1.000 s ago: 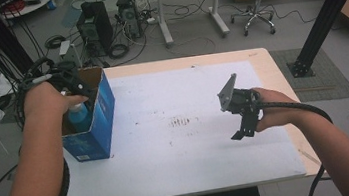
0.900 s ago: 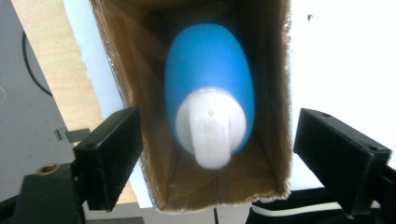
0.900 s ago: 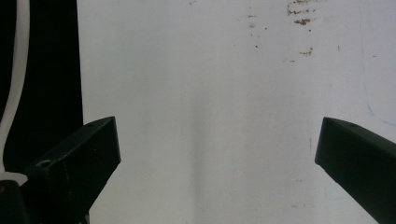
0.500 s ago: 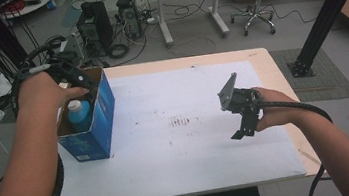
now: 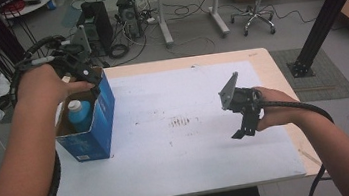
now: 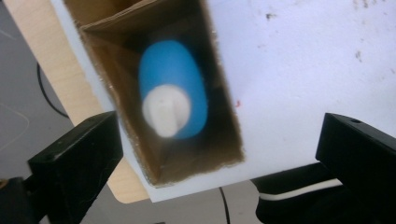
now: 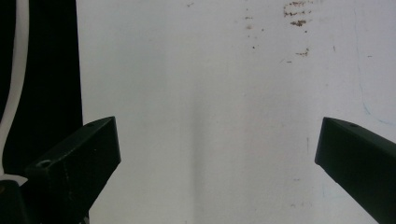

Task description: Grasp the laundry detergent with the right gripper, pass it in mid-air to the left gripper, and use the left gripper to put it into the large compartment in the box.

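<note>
Hovering over a blue bottle [image 6: 173,88] standing in its box [image 5: 97,132]
Left tool [image 6: 219,154] jaws have just been opening, nothing between them; right tool [image 7: 217,158] jaws apart above the bench [image 5: 196,166].

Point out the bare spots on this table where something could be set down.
The widest free patch on the table lies between the blue box and the right gripper, around the brown smudges. The far strip is bare too. The left edge is crowded: the box holds a blue bottle, with the left gripper above it.

Left gripper [image 5: 91,83] pointing down, jaws just opened wide – nothing between them, right gripper [image 5: 243,131] open, pointing down.
</note>
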`<state>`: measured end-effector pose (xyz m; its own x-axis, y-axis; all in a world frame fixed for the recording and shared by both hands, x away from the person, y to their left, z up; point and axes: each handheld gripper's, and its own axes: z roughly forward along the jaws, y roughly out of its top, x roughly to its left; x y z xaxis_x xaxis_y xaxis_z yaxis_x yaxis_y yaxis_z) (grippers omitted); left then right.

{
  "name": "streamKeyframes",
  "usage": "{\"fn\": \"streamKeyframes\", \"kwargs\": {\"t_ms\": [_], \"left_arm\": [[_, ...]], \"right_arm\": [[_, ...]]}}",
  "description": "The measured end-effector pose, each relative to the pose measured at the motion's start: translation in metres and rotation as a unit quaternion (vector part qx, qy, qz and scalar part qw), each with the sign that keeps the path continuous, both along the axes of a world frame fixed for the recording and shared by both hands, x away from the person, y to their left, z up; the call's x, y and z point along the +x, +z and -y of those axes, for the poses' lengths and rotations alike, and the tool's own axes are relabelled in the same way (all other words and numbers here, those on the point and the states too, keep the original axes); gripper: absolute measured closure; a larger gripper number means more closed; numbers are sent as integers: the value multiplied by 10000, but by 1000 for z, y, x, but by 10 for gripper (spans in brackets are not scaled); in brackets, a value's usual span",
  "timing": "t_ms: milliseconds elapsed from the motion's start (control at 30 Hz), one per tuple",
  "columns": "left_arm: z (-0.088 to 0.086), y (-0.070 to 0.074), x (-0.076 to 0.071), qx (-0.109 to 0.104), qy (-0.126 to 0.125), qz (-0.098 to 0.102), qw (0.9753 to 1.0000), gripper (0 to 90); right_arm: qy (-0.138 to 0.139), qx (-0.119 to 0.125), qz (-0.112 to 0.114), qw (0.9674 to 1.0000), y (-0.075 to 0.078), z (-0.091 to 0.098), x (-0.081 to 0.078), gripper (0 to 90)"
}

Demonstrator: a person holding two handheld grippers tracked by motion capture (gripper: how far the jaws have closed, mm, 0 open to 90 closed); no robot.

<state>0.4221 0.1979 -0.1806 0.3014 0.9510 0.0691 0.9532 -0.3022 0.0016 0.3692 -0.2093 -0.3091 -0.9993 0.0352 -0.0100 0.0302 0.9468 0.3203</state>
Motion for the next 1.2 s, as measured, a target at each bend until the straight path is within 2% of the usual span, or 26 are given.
{"fn": "streamKeyframes", "kwargs": {"t_ms": [133, 300, 467, 533, 600, 700, 733, 767, 800, 867, 900, 933, 1033, 1100, 1167, 1200], "left_arm": [[6, 2, -1, -43, -122, 26, 9999, 4], [16, 4, -2, -202, -519, 47, 9984, 1], [33, 2, -5, -265, -1076, 47, 9938, 1], [41, 1, -7, -330, -1324, 41, 9906, 1], [51, 1, -9, -430, -1612, 26, 9860, 1], [62, 0, -11, -441, -1915, 23, 9805, 1], [68, -1, -13, -466, -2091, 42, 9768, 1], [71, -2, -14, -500, -2185, 53, 9745, 1], [76, -3, -15, -522, -2330, 24, 9711, 1], [83, -5, -18, -504, -2543, 2, 9658, 1], [87, -6, -19, -489, -2683, -15, 9621, 1], [91, -8, -21, -454, -2862, -42, 9571, 1], [102, -13, -26, -327, -3169, -112, 9478, 1], [107, -15, -29, -288, -3302, -94, 9434, 1], [114, -18, -32, -309, -3515, -126, 9356, 1], [117, -19, -33, -293, -3647, -167, 9305, 1]], "right_arm": [[-9, 17, 1, 10000, 0, 1, 0, 0], [-16, 16, 6, 10000, 1, 2, -1, 0], [-44, 23, 25, 10000, 4, 3, 0, 0], [-50, 21, 28, 10000, 5, 4, 0, 0], [-57, 13, 32, 10000, 5, 3, 0, 0], [-61, 5, 33, 10000, 6, 3, 0, 0], [-63, 5, 29, 10000, 6, 3, 0, 0], [-66, 1, 24, 10000, 6, 3, 0, 0], [-67, -2, 21, 10000, 6, 3, 0, 0], [-69, -15, 12, 10000, 6, 4, 0, 0], [-73, -23, 13, 10000, 6, 4, 0, 0], [-83, -29, 14, 10000, 6, 4, 0, 0], [-102, -45, 19, 9999, 8, 3, 0, 0], [-109, -30, 24, 9999, 9, 3, 0, 0], [-104, -32, 17, 9999, 10, 3, -1, 0], [-111, -39, 9, 9999, 10, 3, -1, 0]]}}
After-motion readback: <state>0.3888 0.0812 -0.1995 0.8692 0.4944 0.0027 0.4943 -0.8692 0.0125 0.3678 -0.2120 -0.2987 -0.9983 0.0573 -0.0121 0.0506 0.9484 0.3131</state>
